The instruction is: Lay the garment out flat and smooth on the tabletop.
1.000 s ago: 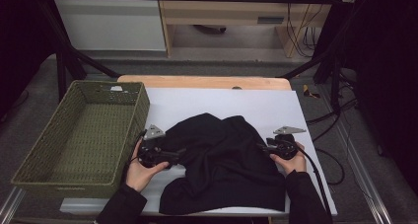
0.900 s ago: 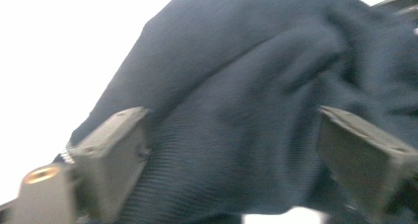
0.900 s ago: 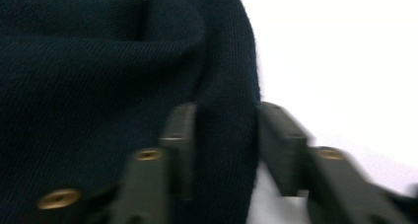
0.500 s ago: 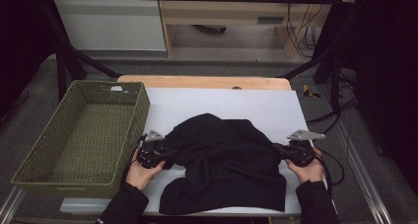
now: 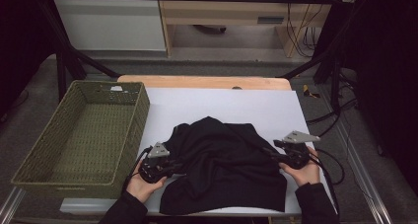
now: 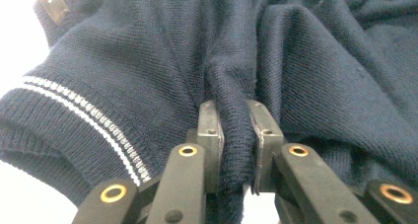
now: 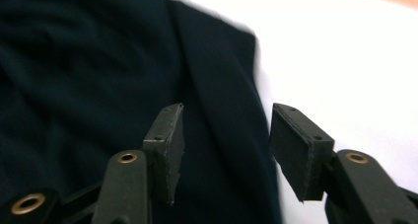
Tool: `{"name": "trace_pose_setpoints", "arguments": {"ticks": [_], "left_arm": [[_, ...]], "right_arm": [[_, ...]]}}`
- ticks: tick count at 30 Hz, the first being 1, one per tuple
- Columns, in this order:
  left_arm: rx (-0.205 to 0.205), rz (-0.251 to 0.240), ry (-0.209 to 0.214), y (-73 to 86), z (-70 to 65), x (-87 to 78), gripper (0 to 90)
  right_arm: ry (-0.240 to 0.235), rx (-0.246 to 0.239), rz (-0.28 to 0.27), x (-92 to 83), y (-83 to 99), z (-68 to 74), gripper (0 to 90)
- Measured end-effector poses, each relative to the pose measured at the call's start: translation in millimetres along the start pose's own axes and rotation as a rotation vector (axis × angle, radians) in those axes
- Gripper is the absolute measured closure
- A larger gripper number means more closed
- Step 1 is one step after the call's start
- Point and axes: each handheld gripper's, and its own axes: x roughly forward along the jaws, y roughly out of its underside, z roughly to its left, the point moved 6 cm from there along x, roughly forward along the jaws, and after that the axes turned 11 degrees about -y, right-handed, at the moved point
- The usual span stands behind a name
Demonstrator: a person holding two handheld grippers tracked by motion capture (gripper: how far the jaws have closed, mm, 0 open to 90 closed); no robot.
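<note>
Pinching a fold of the dark knit sweater, your left gripper has its jaws closed tight on a ridge of fabric. Your right gripper has just been opening: its jaws stand partly apart over the sweater's edge, with cloth beneath them but nothing pressed.

The sweater lies crumpled at lower centre of the high view on the white desk, with the green basket at left.

Judged soft, limp and light: it will sag and stretch, so take thick folds or the ribbed hem.

The left gripper view reveals a white-striped cuff and the navy weave; the high view reads it as plain black.
</note>
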Motion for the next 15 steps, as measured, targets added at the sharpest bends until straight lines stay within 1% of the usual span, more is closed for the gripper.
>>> {"name": "trace_pose_setpoints", "arguments": {"ticks": [2, 4, 5, 6, 7, 8, 10, 12, 14, 15], "left_arm": [[0.005, 0.002, 0.002, 2.1, -1.3, -0.5, 78.4], [0.011, 0.004, 0.007, 3.9, -2.4, -1.1, 78.4], [0.011, 0.004, 0.009, 4.3, -2.6, -1.3, 78.4], [0.010, 0.004, 0.010, 4.5, -2.8, -1.5, 78.5], [0.011, 0.004, 0.011, 4.6, -3.1, -1.7, 78.5], [0.014, 0.004, 0.012, 4.7, -3.5, -1.8, 78.5], [0.014, 0.005, 0.016, 5.2, -3.9, -1.5, 78.5], [0.012, 0.006, 0.020, 5.5, -3.6, -1.0, 78.5], [0.010, 0.006, 0.025, 5.5, -3.0, -1.0, 78.5], [0.009, 0.006, 0.026, 5.5, -2.8, -1.1, 78.5]], "right_arm": [[-0.035, -0.012, -0.019, 14.3, -19.1, 9.7, 43.3], [-0.069, -0.039, -0.031, 30.1, -36.4, 18.8, 41.3], [-0.074, -0.056, -0.024, 38.4, -43.4, 21.5, 39.7], [-0.069, -0.070, -0.014, 47.2, -48.9, 21.9, 38.9], [-0.061, -0.072, 0.005, 56.2, -52.8, 19.9, 39.3], [-0.045, -0.068, 0.013, 64.9, -55.9, 16.2, 39.7], [-0.024, -0.039, 0.022, 81.7, -59.0, 6.7, 39.3], [-0.006, -0.011, 0.053, 96.3, -57.0, -3.9, 39.5], [0.014, -0.008, 0.104, 108.0, -51.0, -12.8, 40.0], [0.022, -0.007, 0.120, 112.7, -47.8, -16.2, 43.8]]}}
